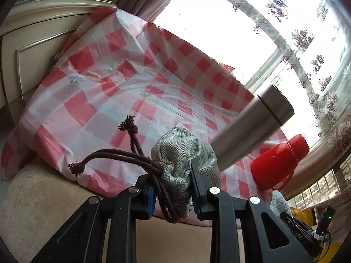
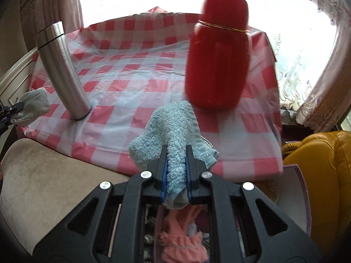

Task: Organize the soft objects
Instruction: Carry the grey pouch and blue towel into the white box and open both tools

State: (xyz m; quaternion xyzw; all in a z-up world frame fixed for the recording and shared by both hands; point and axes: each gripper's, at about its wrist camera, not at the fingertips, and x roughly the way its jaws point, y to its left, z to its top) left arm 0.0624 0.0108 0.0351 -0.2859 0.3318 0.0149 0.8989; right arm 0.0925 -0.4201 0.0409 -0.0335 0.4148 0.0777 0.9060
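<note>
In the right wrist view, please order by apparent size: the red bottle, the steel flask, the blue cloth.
1. red bottle
2. steel flask
3. blue cloth

The cloth lies nearest the camera, so its true size compared with the flask is unsure.

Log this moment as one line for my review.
left gripper: shut on grey drawstring pouch | right gripper: shut on blue towel | checked tablecloth: steel flask, red flask
</note>
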